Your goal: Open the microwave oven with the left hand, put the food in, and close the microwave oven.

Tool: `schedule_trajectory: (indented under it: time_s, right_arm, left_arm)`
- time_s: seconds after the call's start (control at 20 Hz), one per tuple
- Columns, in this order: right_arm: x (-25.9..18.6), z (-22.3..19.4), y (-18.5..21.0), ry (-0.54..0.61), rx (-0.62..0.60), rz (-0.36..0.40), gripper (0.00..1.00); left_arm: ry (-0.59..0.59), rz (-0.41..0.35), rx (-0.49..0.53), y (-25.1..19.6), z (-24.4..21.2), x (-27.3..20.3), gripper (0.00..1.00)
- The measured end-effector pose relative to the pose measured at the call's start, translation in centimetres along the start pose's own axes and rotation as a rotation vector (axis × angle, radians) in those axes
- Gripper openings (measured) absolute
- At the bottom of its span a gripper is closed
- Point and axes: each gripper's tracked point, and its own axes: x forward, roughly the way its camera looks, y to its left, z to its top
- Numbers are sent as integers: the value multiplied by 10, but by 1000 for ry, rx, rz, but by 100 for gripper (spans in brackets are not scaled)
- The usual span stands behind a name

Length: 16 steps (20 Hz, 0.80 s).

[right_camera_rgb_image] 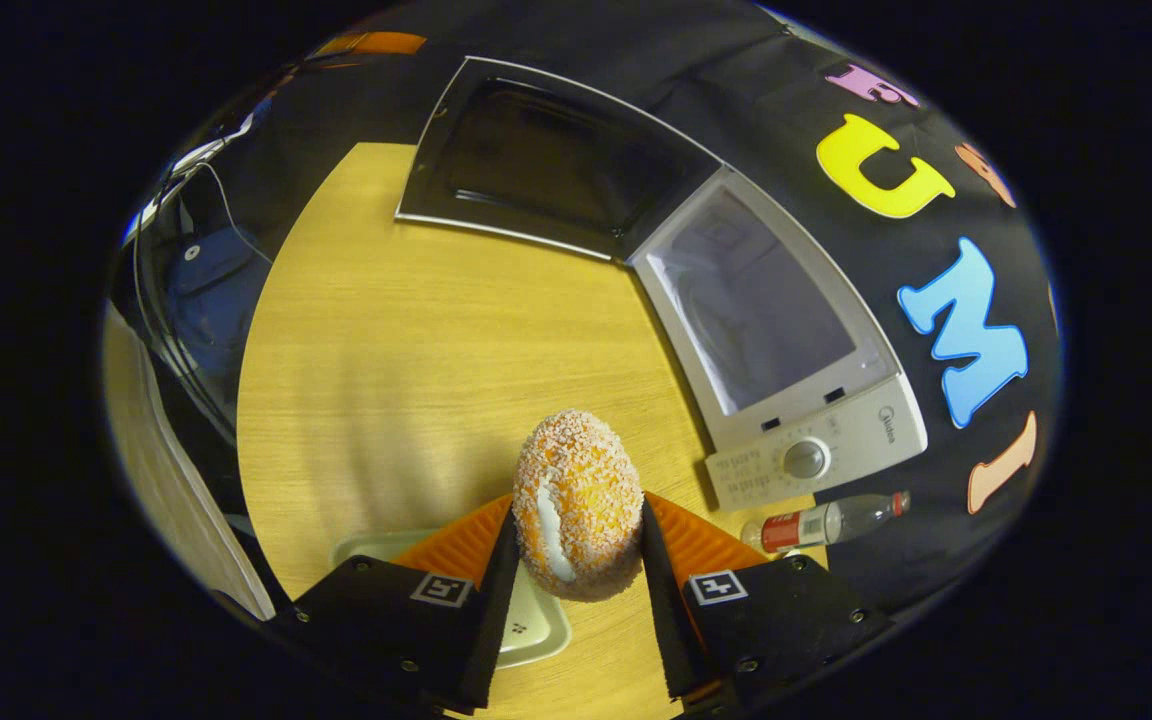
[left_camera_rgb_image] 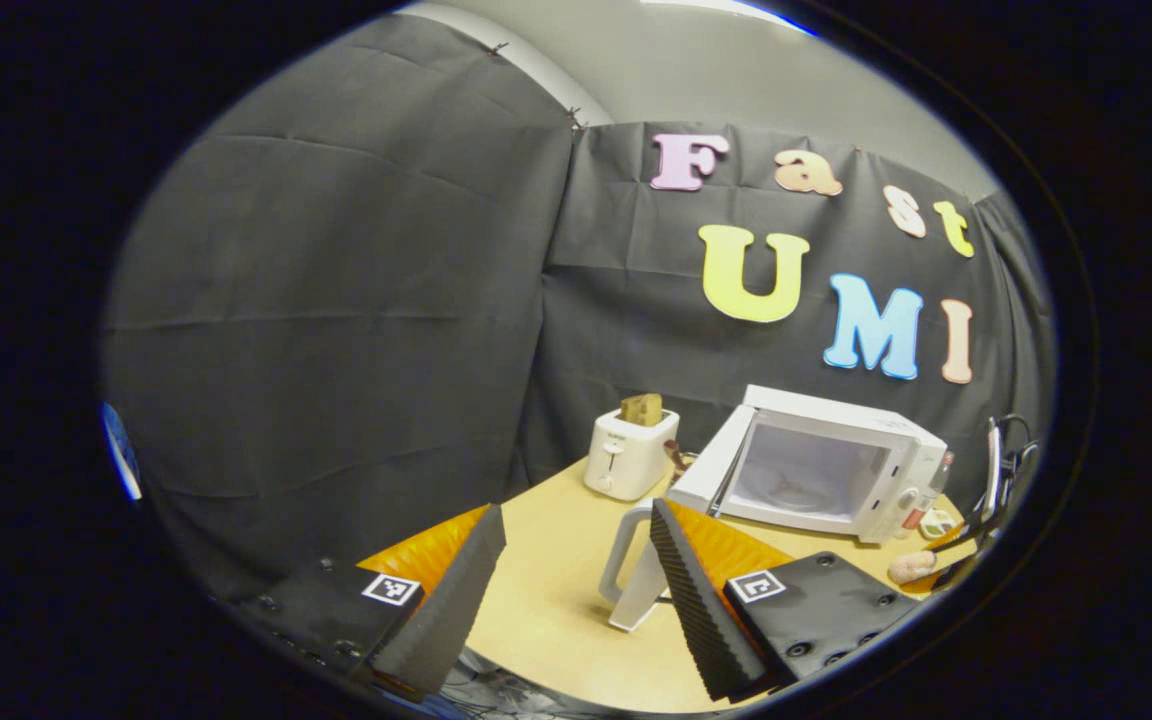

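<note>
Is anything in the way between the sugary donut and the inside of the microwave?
Nothing visible blocks it. The right hand-held gripper holds the donut above the table. The microwave has its door swung wide open, and the cavity looks empty.

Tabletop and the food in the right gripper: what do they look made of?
Tabletop: looks like light wood or wood-look laminate, smooth matte; fine straight grain lines show. Food: a rounded orange piece with a rough, pale crumb-like coating and a white patch; whether real or a replica cannot be told. The right gripper is shut on it.
</note>
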Motion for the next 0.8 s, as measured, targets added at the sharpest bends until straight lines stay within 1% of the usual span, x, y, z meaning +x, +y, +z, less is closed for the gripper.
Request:
schedule_trajectory:
  time_s: [0.15,0.4,0.6,0.8]
  right_arm:
    - [7,35,-26,-64,0,-69,64]
    - [31,75,-67,-107,-21,-169,64]
    - [57,92,-89,-111,-27,-205,64]
    - [95,102,-112,-102,-41,-257,64]
  left_arm:
    - [-6,17,-3,9,4,-4,98]
    - [-10,49,18,24,8,-16,98]
    - [2,75,19,36,9,-27,98]
    - [18,102,7,45,3,-35,98]
